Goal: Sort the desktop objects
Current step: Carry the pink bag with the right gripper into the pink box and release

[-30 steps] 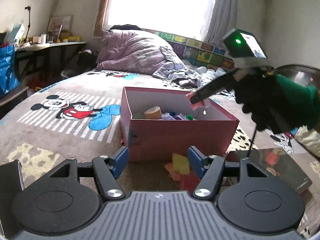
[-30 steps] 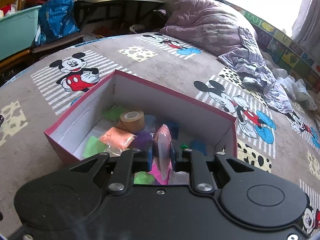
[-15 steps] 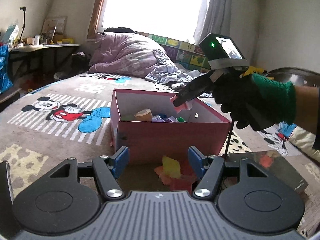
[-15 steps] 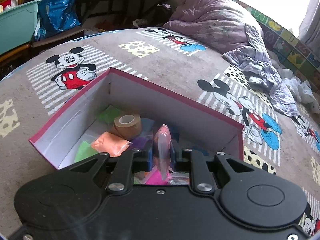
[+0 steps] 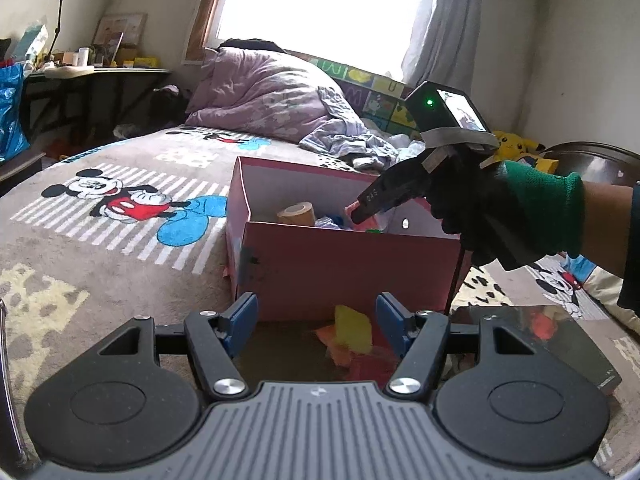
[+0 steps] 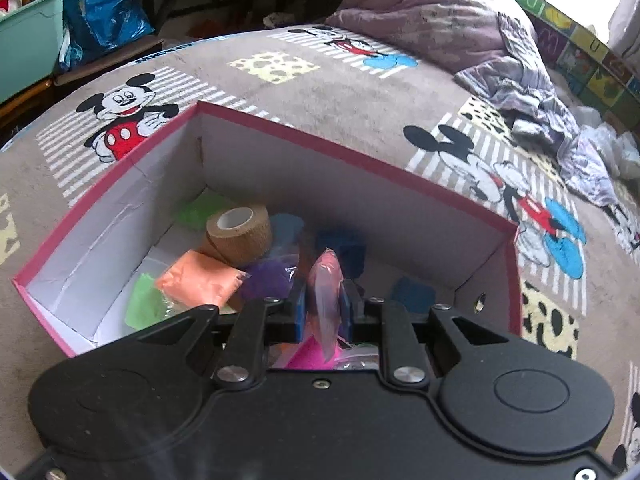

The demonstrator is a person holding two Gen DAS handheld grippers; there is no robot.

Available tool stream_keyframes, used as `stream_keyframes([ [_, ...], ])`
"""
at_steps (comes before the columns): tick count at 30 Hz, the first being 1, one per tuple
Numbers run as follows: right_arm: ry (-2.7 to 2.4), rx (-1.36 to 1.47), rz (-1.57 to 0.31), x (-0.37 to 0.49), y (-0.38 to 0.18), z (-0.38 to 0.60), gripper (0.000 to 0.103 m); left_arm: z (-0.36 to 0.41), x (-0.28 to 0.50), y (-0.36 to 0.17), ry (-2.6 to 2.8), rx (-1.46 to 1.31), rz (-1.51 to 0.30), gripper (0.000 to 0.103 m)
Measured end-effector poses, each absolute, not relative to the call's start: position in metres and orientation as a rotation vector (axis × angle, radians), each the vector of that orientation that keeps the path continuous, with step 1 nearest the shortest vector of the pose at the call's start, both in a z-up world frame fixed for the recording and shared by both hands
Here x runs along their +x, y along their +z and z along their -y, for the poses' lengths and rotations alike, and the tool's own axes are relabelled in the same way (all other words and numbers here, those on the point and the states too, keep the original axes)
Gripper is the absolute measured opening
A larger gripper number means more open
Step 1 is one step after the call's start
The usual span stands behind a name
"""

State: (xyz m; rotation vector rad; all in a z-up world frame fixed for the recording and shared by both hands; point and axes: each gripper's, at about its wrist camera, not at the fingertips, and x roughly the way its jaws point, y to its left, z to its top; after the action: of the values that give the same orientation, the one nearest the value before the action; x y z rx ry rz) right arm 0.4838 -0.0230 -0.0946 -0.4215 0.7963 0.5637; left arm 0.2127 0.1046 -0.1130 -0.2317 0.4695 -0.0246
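Daylight floods through the blown-out white rectangular window (image 5: 320, 4) — soft shadows fall inside the pink cardboard box (image 6: 256, 152); fisheye distortion bends the edges — dark vignetted corners, focus mostly sharp.

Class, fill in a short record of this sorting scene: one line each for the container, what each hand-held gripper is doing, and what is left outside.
container: pink box, open, on the bed
in box: tan tape roll, coloured packets
right hand-held gripper: shut on pink packet, over the box
left hand-held gripper: open, holding nothing
outside box: yellow packet among others
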Motion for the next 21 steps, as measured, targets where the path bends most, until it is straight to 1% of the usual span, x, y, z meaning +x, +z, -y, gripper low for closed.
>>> stream_keyframes([
  [9, 0.575, -0.420, -0.827, 0.486, -0.104, 0.020, 0.021, -0.106, 0.216, -0.115, 0.001, -0.235, -0.481, 0.065],
  [12, 0.574, -0.417, -0.827, 0.485, -0.106, 0.020, 0.023, -0.105, 0.217, -0.115, 0.001, -0.230, -0.484, 0.065],
  [14, 0.577, -0.403, -0.825, 0.484, -0.107, 0.022, 0.027, -0.105, 0.218, -0.116, 0.002, -0.229, -0.487, 0.065],
  [15, 0.575, -0.392, -0.826, 0.484, -0.107, 0.023, 0.029, -0.105, 0.218, -0.116, 0.003, -0.230, -0.489, 0.065],
  [16, 0.572, -0.380, -0.829, 0.485, -0.107, 0.025, 0.040, -0.105, 0.219, -0.117, 0.003, -0.229, -0.490, 0.065],
  [17, 0.565, -0.368, -0.830, 0.485, -0.107, 0.027, 0.053, -0.105, 0.219, -0.117, 0.003, -0.229, -0.491, 0.065],
  [19, 0.554, -0.349, -0.815, 0.484, -0.105, 0.031, 0.061, -0.105, 0.219, -0.117, 0.004, -0.231, -0.490, 0.065],
  [21, 0.554, -0.325, -0.789, 0.482, -0.101, 0.036, 0.062, -0.105, 0.220, -0.117, 0.005, -0.231, -0.490, 0.065],
])
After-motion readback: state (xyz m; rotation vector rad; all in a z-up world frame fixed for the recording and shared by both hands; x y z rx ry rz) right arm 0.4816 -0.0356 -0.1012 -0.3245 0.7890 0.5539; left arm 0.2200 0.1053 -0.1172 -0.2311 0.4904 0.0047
